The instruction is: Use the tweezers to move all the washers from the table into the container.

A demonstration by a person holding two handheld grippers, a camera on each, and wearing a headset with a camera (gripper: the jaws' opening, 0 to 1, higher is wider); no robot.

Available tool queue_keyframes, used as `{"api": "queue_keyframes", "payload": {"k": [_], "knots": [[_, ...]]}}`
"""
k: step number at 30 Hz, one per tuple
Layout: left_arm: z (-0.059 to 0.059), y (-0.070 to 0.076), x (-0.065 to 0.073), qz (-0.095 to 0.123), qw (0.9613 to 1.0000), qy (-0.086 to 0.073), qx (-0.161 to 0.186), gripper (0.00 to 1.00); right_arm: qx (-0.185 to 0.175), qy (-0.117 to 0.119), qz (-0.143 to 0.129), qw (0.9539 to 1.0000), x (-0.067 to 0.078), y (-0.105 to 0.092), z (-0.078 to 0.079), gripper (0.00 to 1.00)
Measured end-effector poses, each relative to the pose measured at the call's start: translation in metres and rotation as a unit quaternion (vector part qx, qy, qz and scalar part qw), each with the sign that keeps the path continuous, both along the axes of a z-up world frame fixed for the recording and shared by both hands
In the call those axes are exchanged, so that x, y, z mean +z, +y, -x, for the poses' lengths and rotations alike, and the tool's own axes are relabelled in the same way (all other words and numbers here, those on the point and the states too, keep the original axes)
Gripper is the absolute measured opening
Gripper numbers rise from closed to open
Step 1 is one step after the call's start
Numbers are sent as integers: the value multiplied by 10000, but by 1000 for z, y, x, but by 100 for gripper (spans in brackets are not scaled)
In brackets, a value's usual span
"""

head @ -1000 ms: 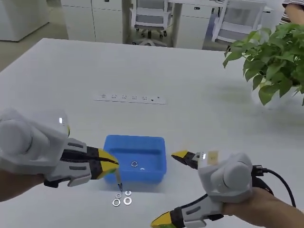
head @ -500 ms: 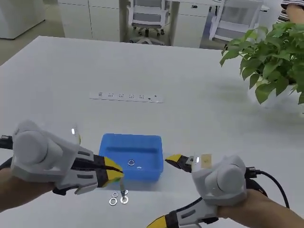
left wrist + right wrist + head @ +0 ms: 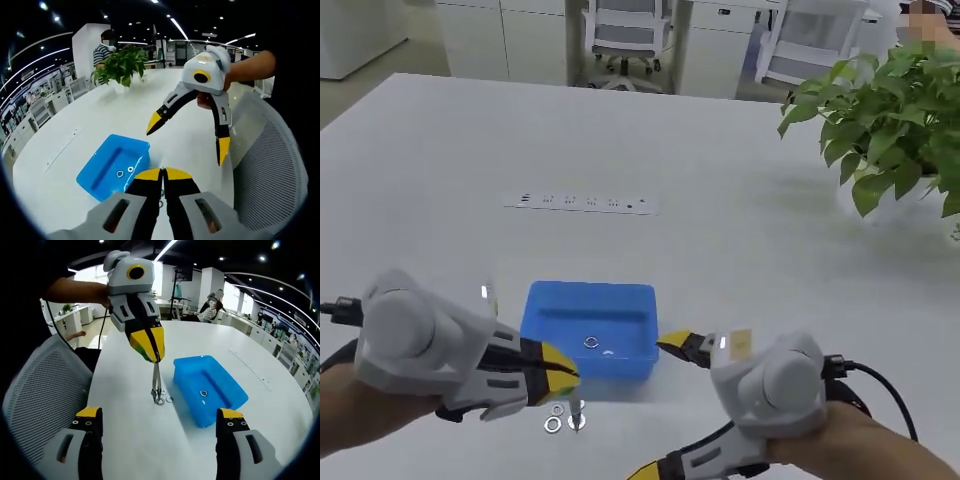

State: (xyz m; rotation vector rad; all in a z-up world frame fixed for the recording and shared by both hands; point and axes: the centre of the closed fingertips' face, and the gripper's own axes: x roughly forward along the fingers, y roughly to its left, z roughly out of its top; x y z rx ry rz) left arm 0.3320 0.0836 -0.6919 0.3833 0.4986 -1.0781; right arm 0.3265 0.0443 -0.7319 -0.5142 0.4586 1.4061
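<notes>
Left tongs (image 3: 567,368) are clenched on the tweezers (image 3: 156,377), whose long axis runs straight down to the washers (image 3: 160,401). These lie on the counter (image 3: 130,440) just beside the blue container (image 3: 192,412). Its near wall is a short lift away. The right tongs (image 3: 160,414) hang released, farther off.

The right gripper (image 3: 159,413) has its black, yellow-tipped jaws spread wide over the white table (image 3: 125,450). From the upper left comes the left gripper (image 3: 152,356), its jaws closed on thin metal tweezers (image 3: 156,377) that point down, their tips at small silver metal washers (image 3: 161,400) on the table. Just beside these sits a blue rectangular plastic container (image 3: 192,371) holding two washers (image 3: 203,393). A grey mesh chair (image 3: 40,390) stands at the left.
</notes>
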Motion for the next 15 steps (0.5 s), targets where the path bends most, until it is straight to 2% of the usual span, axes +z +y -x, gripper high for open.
{"api": "queue_keyframes", "payload": {"k": [4, 10, 15], "knots": [[-1, -2, 1, 44, 10000, -30, -5, 5, 25, 24, 18, 10000, -2, -1, 2, 94], [-1, -3, 1, -28, 9999, -36, -132, 5, 135, 17, -1, 9999, -2, 3, 3, 89], [0, -4, 0, -74, 9995, -3, -312, 5, 397, 47, 22, 9992, -4, 9, 5, 78]]}}
